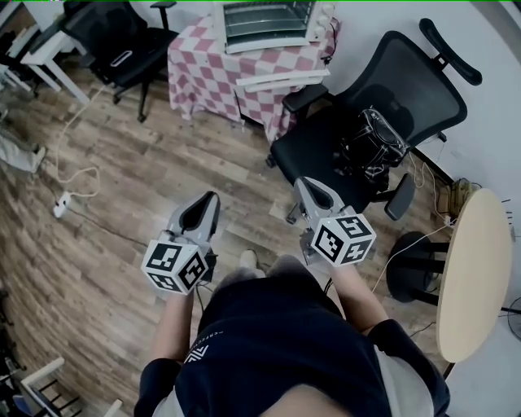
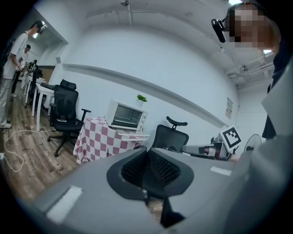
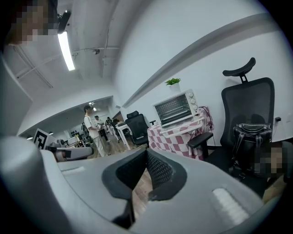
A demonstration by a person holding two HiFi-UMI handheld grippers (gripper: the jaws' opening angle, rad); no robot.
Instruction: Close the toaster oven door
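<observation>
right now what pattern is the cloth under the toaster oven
Pink-and-white checks on the tablecloth, clearest in the head view.

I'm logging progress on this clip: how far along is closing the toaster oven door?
Done: nothing yet. The toaster oven door sticks out open over the checkered tablecloth.
In hand: nothing. The left tool and right tool are shut and empty, over the wood floor, well short of the toaster oven.
Left: approach, reach the door, swing it up shut.
</observation>
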